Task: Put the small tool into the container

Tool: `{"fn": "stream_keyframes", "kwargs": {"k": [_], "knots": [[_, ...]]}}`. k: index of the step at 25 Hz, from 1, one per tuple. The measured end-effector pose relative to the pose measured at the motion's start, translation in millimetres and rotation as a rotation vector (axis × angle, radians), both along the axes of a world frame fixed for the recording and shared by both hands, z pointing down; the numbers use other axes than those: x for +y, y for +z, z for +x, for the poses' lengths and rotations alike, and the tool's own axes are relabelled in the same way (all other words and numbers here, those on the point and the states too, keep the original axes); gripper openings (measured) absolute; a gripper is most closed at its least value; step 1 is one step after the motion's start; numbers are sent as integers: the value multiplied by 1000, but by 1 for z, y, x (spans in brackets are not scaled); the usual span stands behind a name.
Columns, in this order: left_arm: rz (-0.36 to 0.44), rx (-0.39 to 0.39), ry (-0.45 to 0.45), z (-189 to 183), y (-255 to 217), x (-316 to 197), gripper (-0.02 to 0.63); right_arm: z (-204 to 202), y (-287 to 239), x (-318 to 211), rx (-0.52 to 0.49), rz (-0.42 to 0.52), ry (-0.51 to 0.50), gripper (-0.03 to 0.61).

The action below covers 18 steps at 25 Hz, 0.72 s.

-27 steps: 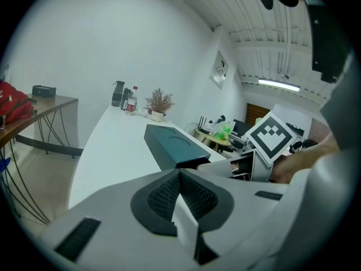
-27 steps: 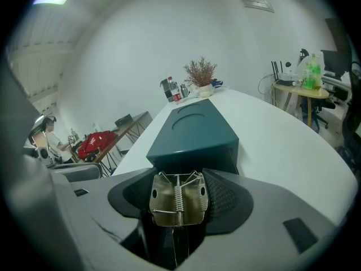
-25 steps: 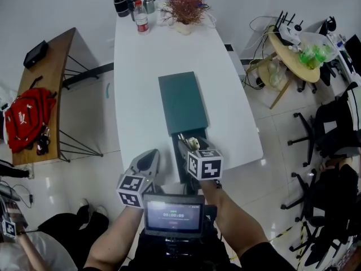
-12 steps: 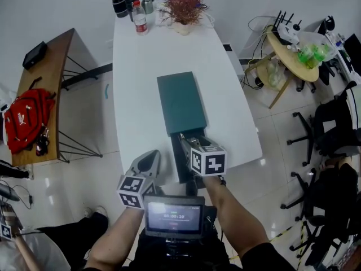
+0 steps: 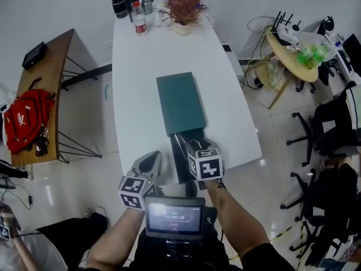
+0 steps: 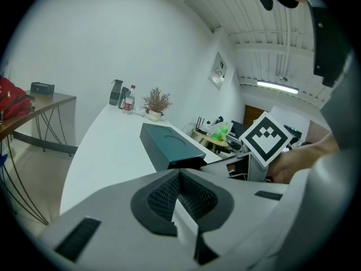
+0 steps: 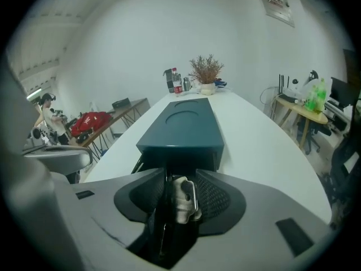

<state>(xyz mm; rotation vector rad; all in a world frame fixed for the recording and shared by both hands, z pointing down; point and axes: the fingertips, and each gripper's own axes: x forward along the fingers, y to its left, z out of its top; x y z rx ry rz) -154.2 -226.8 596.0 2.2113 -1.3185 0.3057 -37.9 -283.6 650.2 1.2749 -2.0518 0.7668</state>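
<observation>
A teal box-shaped container lies lengthwise on the white table, its dark drawer pulled out toward me. My right gripper reaches down into that drawer. In the right gripper view a small pale metal tool stands between the closing jaws, next to the right pad, with a dark gap on its left side. The container fills the view just ahead. My left gripper hovers beside the drawer near the table's front edge, shut and with nothing in it.
Bottles, cups and a potted reddish plant crowd the table's far end. A wooden side table with a red bag stands at the left. A round table and black chairs stand at the right.
The right gripper has pushed forward over the open drawer, and its jaws have narrowed around the small tool, which now hides under it in the head view. The left gripper has barely moved.
</observation>
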Motion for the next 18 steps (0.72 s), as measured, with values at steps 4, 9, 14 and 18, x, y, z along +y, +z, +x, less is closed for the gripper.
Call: {"fn": "stream_keyframes", "kwargs": {"k": [4, 9, 14, 18], "knots": [[-6, 4, -4, -1, 2, 1, 9, -1, 1, 2, -7, 1, -4, 196], [0, 4, -6, -2, -2, 0, 8, 0, -4, 2, -15, 5, 0, 196], [2, 6, -7, -1, -2, 0, 9, -1, -5, 6, -40, -12, -13, 196], [1, 3, -3, 2, -4, 1, 9, 1, -14, 7, -69, 4, -13, 196]]}}
